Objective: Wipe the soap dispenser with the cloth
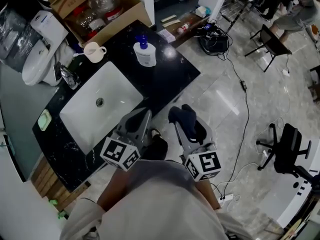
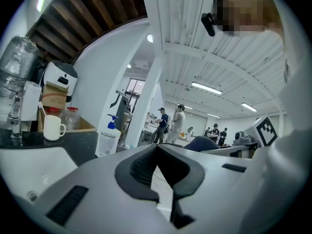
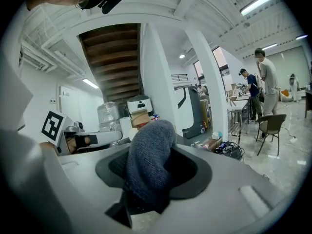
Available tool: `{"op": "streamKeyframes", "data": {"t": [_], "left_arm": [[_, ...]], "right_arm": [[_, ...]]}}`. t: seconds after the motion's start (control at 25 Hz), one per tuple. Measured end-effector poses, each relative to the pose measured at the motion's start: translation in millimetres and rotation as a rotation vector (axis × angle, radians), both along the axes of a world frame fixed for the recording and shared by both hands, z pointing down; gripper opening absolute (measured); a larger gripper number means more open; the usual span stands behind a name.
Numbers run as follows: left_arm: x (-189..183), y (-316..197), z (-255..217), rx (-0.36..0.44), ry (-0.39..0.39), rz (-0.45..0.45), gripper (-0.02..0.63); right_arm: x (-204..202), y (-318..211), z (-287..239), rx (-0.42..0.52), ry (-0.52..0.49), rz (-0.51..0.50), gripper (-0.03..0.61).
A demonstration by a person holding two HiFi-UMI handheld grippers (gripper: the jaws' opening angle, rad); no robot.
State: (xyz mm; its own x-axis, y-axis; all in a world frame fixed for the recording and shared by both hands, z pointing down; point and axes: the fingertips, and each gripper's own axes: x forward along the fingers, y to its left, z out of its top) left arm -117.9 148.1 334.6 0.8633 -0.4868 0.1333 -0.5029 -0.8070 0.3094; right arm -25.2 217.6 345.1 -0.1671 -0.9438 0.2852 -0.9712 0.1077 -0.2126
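The soap dispenser [image 1: 144, 51], a white bottle with a blue pump, stands on the black counter [image 1: 172, 76] behind the white sink [image 1: 117, 91]. It also shows in the left gripper view, as the soap dispenser [image 2: 108, 138] at the left. My left gripper [image 1: 145, 114] hangs off the counter's front edge, shut with nothing between its jaws. Beside it, over the floor, my right gripper [image 1: 178, 121] is shut on a dark blue cloth [image 1: 185, 115]. The cloth [image 3: 148, 162] bulges up between the jaws and hides their tips.
A white cup [image 1: 94, 51] stands left of the dispenser, a green soap dish [image 1: 44, 120] left of the sink. A cardboard box [image 1: 100, 9] of jars sits behind the counter. Cables [image 1: 220, 40] and chairs [image 1: 289, 151] are on the tiled floor at the right.
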Motion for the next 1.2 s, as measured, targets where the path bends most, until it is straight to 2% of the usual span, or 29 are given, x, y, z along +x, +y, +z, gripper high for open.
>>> {"op": "streamKeyframes", "data": {"t": [0.32, 0.56, 0.8, 1.04, 1.2], "left_arm": [[13, -44, 3, 0.018, 0.021, -0.015, 0.006], [3, -68, -3, 0.021, 0.021, -0.068, 0.006], [-10, -81, -16, 0.046, 0.098, -0.147, 0.006], [-11, -93, -9, 0.028, 0.084, -0.173, 0.006], [-4, -105, 1, 0.023, 0.039, -0.173, 0.006]], "right_arm": [[9, -49, 1, -0.014, 0.035, -0.042, 0.181], [8, -70, -12, 0.010, 0.045, -0.072, 0.181], [1, -77, 1, -0.051, 0.002, -0.141, 0.181], [-12, -91, 11, -0.083, -0.007, -0.258, 0.186], [-12, -111, 8, -0.067, -0.030, -0.302, 0.186]]}}
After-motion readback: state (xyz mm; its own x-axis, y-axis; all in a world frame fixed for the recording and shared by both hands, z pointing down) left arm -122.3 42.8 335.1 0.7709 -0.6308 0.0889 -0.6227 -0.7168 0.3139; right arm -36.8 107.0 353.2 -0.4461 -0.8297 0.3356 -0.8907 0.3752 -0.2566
